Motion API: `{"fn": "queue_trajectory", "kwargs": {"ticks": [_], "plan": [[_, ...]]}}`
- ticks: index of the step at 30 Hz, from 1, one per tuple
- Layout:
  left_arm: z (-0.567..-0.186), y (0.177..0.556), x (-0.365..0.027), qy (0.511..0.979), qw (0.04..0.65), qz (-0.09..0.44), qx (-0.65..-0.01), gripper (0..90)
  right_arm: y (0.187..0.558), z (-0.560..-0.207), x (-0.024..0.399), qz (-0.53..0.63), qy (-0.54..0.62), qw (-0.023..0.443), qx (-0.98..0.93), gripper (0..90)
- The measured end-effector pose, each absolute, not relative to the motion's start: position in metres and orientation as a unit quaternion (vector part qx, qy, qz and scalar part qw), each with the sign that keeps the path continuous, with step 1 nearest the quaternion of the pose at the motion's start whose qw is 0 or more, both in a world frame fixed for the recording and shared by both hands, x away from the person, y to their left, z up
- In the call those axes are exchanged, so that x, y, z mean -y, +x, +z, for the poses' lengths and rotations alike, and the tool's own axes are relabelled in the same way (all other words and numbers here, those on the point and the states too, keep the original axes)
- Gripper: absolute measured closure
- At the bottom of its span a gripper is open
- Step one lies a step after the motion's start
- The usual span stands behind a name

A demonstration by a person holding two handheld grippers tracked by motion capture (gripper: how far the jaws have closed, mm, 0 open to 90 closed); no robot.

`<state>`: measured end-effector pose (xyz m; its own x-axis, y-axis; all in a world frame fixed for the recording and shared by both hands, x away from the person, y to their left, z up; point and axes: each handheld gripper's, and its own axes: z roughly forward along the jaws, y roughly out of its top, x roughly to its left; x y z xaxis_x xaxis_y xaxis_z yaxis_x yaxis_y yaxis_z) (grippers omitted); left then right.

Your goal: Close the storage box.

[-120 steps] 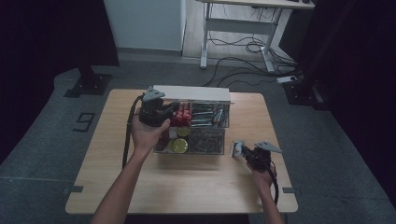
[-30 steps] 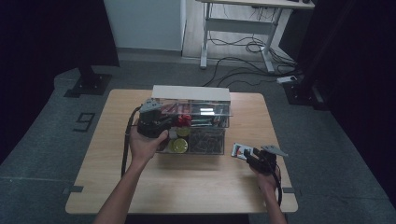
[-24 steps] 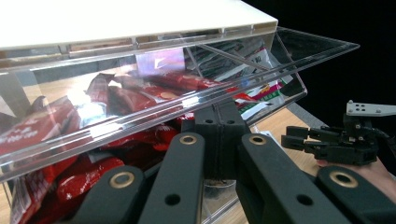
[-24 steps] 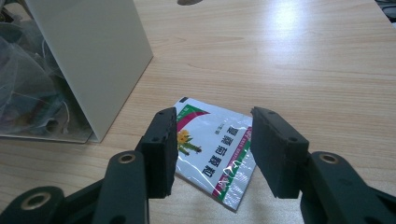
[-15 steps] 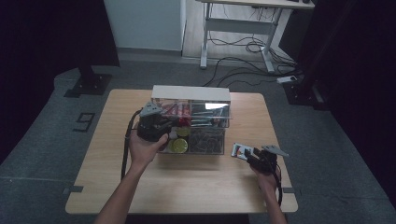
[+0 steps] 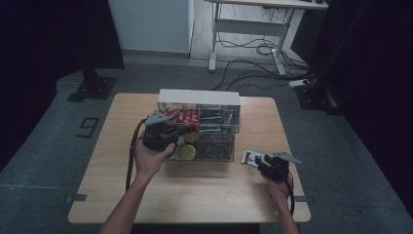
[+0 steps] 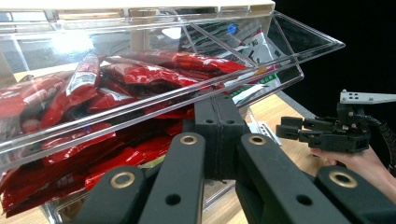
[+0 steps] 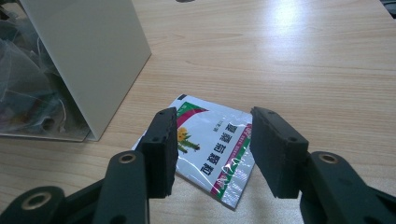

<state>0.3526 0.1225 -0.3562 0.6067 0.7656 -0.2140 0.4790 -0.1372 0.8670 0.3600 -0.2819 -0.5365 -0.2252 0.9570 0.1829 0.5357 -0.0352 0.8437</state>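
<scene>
Left claw grips a clear drawer at the desk organiser

The left claw is clamped on the drawer's front edge; the right claw hangs apart over a sachet on the desk.

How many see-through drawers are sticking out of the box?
2. The upper clear plastic drawer, holding red packets, juts out where the left gripper meets it. The lower clear plastic drawer, with round yellow things, sits pulled out below it. More drawers may be hidden.

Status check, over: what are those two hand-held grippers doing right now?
Left hand-held gripper shut at clear drawer. Right hand-held gripper open over sachet. Nothing blocking.
</scene>
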Motion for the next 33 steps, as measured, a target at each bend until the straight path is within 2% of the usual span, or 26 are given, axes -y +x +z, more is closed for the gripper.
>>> {"fn": "queue_trajectory", "kwargs": {"ticks": [6,10,17,25,33], "plan": [[-0.356,0.349,-0.123,0.745,0.502,0.142,-0.415,89.2,0.360,-0.536,0.282,0.435,0.572,0.242,-0.652,50.7],[-0.364,0.342,-0.125,0.752,0.498,0.139,-0.409,81.5,0.360,-0.536,0.282,0.436,0.571,0.242,-0.652,50.5],[-0.378,0.329,-0.134,0.761,0.496,0.144,-0.393,61.7,0.359,-0.536,0.281,0.436,0.568,0.241,-0.655,50.2],[-0.402,0.312,-0.145,0.760,0.495,0.149,-0.393,51.4,0.357,-0.536,0.279,0.436,0.560,0.243,-0.661,49.9],[-0.435,0.299,-0.155,0.769,0.471,0.168,-0.399,46.9,0.353,-0.537,0.277,0.436,0.544,0.245,-0.674,49.1]]}}
